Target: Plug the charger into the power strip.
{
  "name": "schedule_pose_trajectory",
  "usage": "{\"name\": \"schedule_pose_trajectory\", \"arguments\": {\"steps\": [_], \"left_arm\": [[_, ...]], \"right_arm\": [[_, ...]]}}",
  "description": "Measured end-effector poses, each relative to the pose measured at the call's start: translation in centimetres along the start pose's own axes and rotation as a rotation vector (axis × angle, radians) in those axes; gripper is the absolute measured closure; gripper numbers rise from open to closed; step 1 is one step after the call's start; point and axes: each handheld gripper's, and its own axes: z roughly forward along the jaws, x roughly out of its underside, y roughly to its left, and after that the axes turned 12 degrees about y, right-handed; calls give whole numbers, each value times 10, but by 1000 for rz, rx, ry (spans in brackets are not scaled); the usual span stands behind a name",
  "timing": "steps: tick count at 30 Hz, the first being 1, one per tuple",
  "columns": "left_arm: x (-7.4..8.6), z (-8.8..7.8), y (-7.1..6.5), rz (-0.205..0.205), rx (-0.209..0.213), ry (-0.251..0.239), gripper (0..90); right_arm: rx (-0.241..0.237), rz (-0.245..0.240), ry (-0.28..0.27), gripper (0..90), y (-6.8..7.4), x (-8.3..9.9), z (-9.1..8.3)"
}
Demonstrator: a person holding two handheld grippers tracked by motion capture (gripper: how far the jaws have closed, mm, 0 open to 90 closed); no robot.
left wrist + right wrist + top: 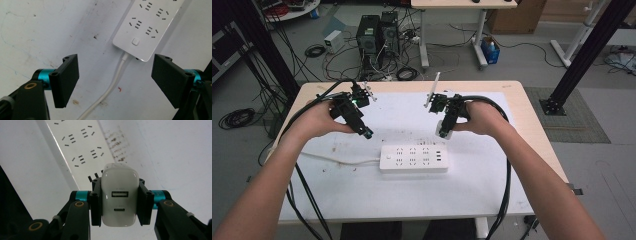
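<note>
A white power strip [413, 158] lies on the white mat, its cable [339, 160] running off to the left. The strip [147, 23] and its cable [117, 75] also appear in the left gripper view, beyond the jaws. My left gripper [368, 133] hovers up and left of the strip, open [115, 80] with nothing between its jaws. My right gripper [443, 131] is shut on a white USB charger [120, 197], held just above the strip [80, 147]. The charger [445, 131] shows two ports on its rear face. Its prongs point toward the strip.
The white mat [482, 180] covers most of the wooden table [532, 125]. Black cables trail from both grippers over the front edge. Computer towers [377, 35] and loose wires sit on the floor beyond the table.
</note>
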Motion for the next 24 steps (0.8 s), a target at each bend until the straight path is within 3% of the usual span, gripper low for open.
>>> {"name": "schedule_pose_trajectory", "arguments": {"steps": [3,6,7,8,16,24], "left_arm": [[2,-1,-2,4,-4,0,224],[5,-2,-4,0,0,-10,224],[8,-2,-4,3,-1,-8,224],[9,-2,-4,3,-3,-7,224],[22,-2,-7,2,-1,-5,209],[32,-3,-6,-12,-7,-13,209]], "right_arm": [[1,-82,15,625,6,-13,11],[-2,-90,17,625,9,-17,14],[-5,-110,29,625,11,-21,17],[3,-162,40,625,14,-27,25],[15,-274,81,626,23,-48,51],[5,-312,98,625,25,-56,63]]}}
